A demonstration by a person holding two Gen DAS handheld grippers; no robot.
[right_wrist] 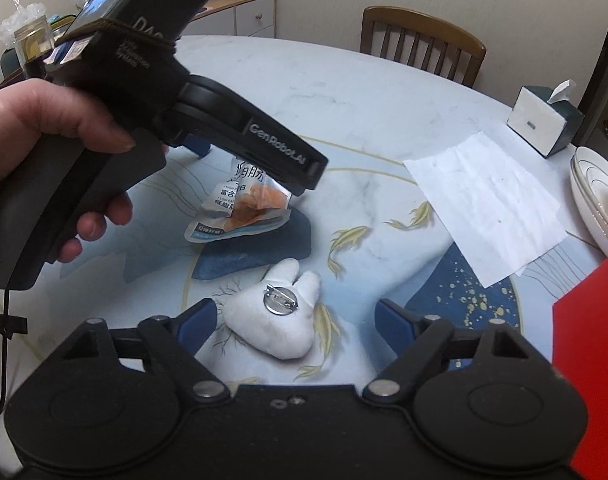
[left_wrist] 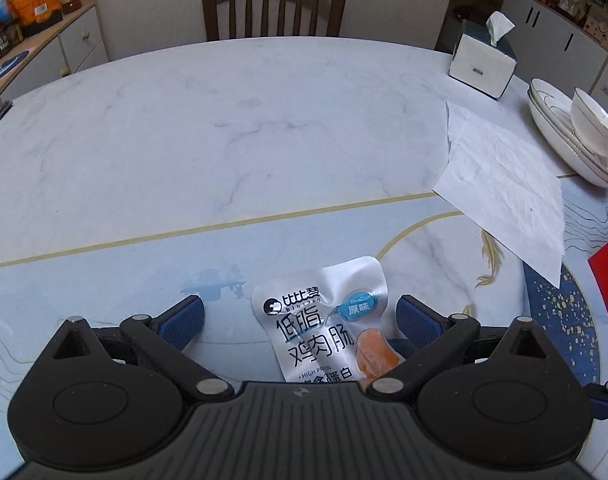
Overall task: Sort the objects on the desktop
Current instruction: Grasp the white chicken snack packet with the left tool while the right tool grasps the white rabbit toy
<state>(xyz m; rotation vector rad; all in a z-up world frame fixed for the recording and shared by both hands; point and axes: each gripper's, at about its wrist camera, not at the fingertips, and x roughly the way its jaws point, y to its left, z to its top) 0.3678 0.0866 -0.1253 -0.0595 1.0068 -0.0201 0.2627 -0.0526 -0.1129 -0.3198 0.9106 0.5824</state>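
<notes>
A white snack pouch (left_wrist: pixel 323 320) with blue print and an orange picture lies flat on the table (left_wrist: pixel 224 128). My left gripper (left_wrist: pixel 302 320) hangs over it, open, with the pouch between its blue pads; the right pad is close to the pouch's edge and the left pad stands apart. A white plush brooch (right_wrist: pixel 276 328), its round metal pin back facing up, lies between the blue pads of my right gripper (right_wrist: pixel 298 326). That gripper is open, and neither pad presses on the plush. Further back, the pouch (right_wrist: pixel 244 204) sits under the other tool, which a hand (right_wrist: pixel 36 120) holds.
A tissue box (left_wrist: pixel 483 60) stands at the far right, with a white paper sheet (left_wrist: pixel 503 184) spread in front of it. Stacked plates with a bowl (left_wrist: pixel 575 128) sit at the right edge. A red board (right_wrist: pixel 591 360) juts in at near right. A wooden chair (left_wrist: pixel 274 8) stands behind the table.
</notes>
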